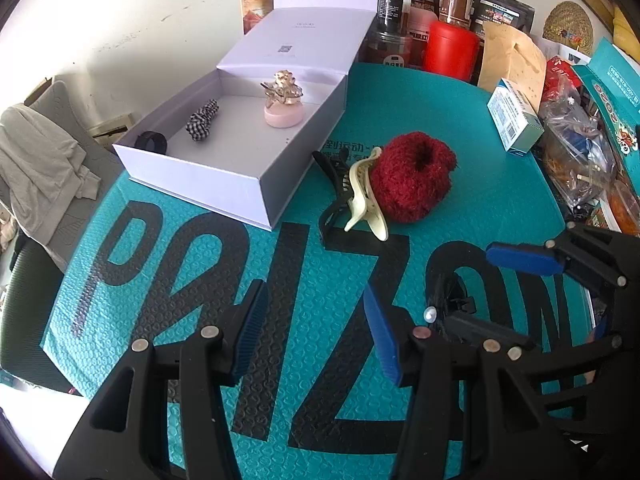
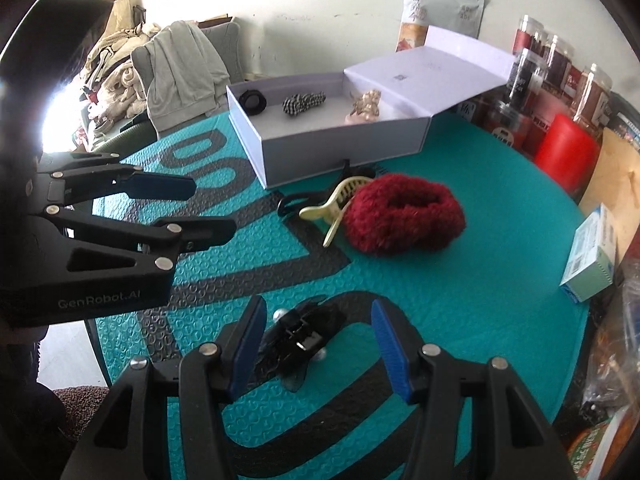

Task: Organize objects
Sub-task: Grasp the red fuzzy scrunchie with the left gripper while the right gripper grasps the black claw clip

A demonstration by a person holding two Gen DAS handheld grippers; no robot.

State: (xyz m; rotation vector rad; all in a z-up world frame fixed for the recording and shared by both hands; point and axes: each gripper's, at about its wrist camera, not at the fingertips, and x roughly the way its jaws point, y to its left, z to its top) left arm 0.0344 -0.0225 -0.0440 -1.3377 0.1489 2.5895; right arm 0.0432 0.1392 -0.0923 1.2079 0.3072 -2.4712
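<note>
fluffy dark-red knitted scrunchie on the teal embossed mat, touching a cream plastic claw clip beside an open white cardboard box. black bow hair clip with pearl beads flat between the right gripper fingers, jaws apart, untouched. left gripper likewise open, empty.

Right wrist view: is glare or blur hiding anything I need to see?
Right wrist view: window glare whites out the left edge; the black hair clip between the right gripper fingers reads dark but sharp. Left wrist view: even light, white box and red scrunchie clear; fisheye bends the edges.
</note>
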